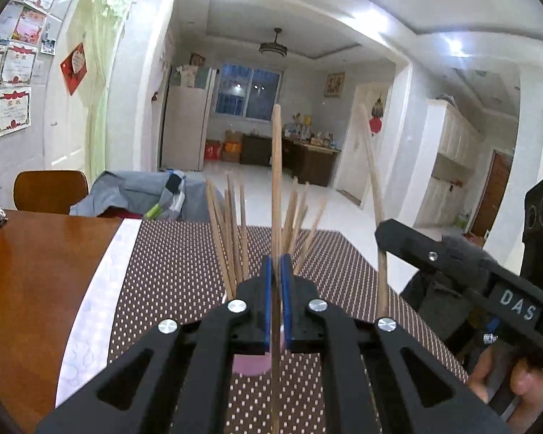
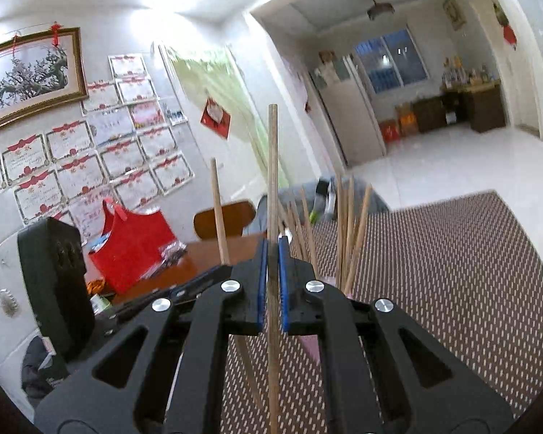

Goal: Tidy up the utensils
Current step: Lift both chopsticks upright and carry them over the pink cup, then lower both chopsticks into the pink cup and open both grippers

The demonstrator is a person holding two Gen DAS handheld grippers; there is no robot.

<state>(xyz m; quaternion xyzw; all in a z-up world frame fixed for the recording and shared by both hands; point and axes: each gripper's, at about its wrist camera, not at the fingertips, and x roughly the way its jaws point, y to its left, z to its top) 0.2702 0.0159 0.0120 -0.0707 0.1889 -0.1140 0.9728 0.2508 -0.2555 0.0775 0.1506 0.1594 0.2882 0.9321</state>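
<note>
Each gripper is carrying one chopstick upright: the left gripper point(image 1: 278, 264) is clamped on a chopstick point(image 1: 277, 166), the right gripper point(image 2: 271, 253) on another point(image 2: 272, 181). Both are hanging above the pink cup point(image 1: 251, 365), which stands mid-mat point(image 1: 170, 253) on the counter point(image 1: 36, 271). To seat them cleanly, they should be lowered steeply into a gap in the bundle point(image 1: 231, 228). Roughly ten chopsticks are standing there; two are held.

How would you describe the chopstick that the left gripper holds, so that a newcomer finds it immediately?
Start at the dotted brown mat on the wooden table. There a bunch of chopsticks fans out of a pink cup. The held chopstick rises upright between the blue fingers, far taller than that bunch.
</note>
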